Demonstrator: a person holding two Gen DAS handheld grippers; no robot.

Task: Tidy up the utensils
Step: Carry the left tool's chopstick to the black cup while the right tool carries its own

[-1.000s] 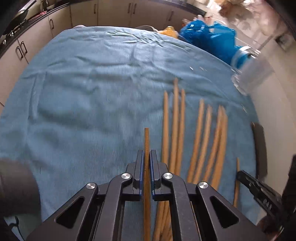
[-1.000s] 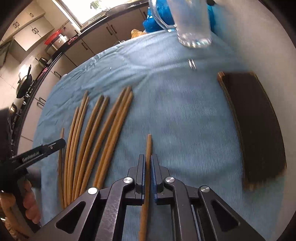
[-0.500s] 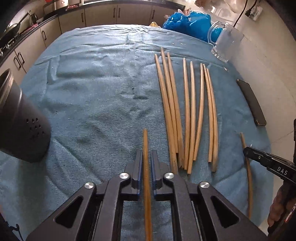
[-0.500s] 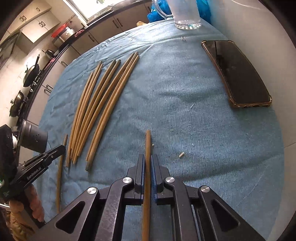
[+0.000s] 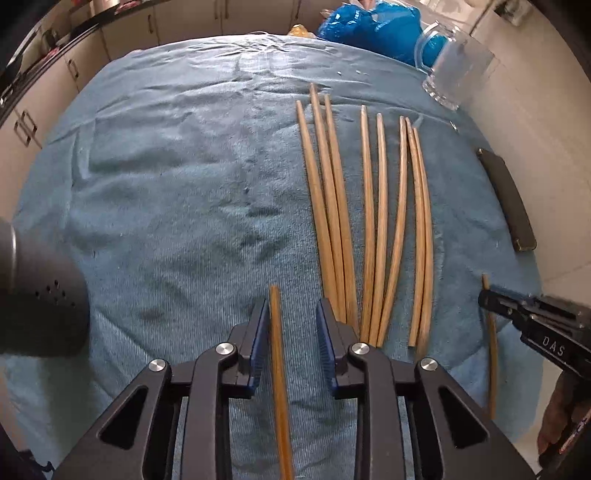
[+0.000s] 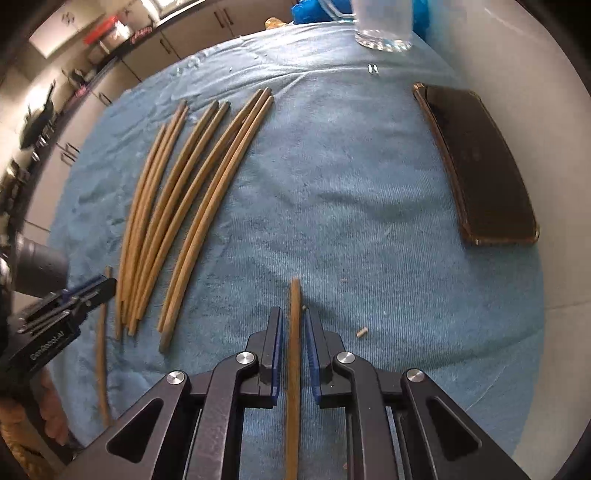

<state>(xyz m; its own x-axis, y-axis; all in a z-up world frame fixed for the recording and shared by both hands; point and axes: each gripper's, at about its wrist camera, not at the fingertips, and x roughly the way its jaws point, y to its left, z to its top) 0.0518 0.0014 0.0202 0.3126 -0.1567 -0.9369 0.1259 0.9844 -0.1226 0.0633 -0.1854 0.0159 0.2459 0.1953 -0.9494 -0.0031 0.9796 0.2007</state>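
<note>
My left gripper (image 5: 293,310) points down at the blue cloth (image 5: 166,184). Its jaws are opening, and a wooden chopstick (image 5: 276,350) lies between them against the left pad, with a clear gap to the right pad. My right gripper (image 6: 293,314) is also opening, and a second chopstick (image 6: 294,332) sits between its pads with a thin gap on each side. A row of several chopsticks (image 5: 369,221) (image 6: 177,221) lies side by side on the cloth between the two grippers.
A dark perforated holder (image 5: 37,295) stands at the near left. A black phone (image 6: 480,166) lies by the right edge near the wall. At the far end stand a glass mug (image 5: 458,74) and a blue bag (image 5: 369,26). Kitchen cabinets lie beyond the table.
Both pairs of jaws were shut on their chopsticks and have now parted, the left pair wider. Both hands shifted slightly across the cloth, and the chopsticks now rest loose between the pads.
</note>
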